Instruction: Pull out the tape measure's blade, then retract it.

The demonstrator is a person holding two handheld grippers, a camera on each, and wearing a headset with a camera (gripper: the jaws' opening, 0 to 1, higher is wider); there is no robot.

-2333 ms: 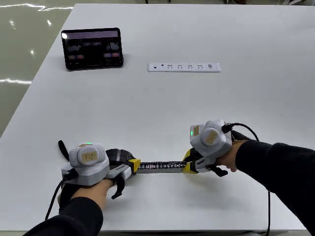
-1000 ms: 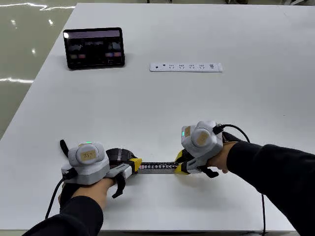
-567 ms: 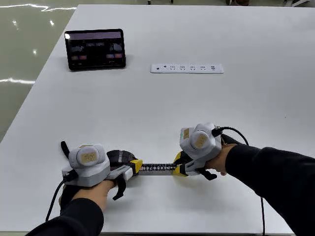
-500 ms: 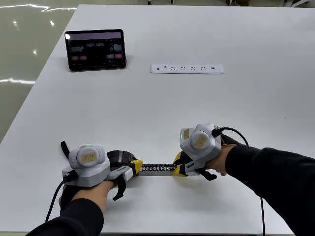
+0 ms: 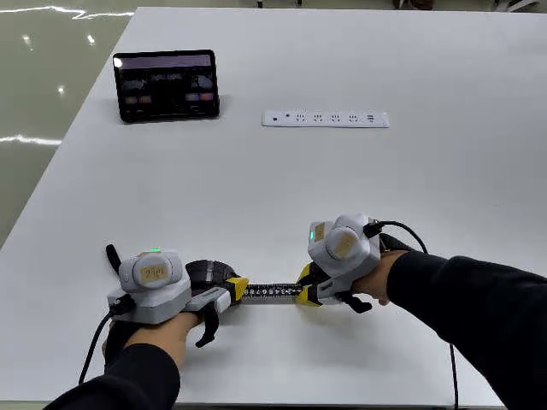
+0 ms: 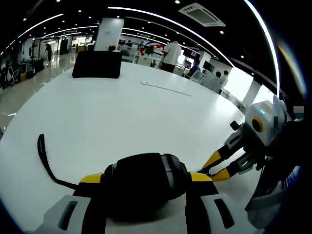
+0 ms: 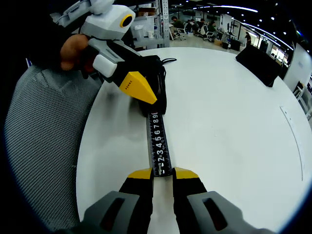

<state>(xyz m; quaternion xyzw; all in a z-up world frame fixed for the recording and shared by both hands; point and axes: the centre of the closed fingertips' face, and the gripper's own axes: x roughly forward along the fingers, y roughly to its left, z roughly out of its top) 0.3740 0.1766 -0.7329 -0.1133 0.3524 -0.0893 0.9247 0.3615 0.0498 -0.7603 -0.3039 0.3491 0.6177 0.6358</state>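
Right gripper view: right claw [image 7: 162,173] pinches the blade [image 7: 156,139] at its end; left claw [image 6: 145,176] clamps the tape measure case [image 6: 141,187].

Blade [image 7: 157,141] tip hidden inside right tool [image 7: 162,173]

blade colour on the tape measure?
The blade is black with white numerals, clearest in the right gripper view.
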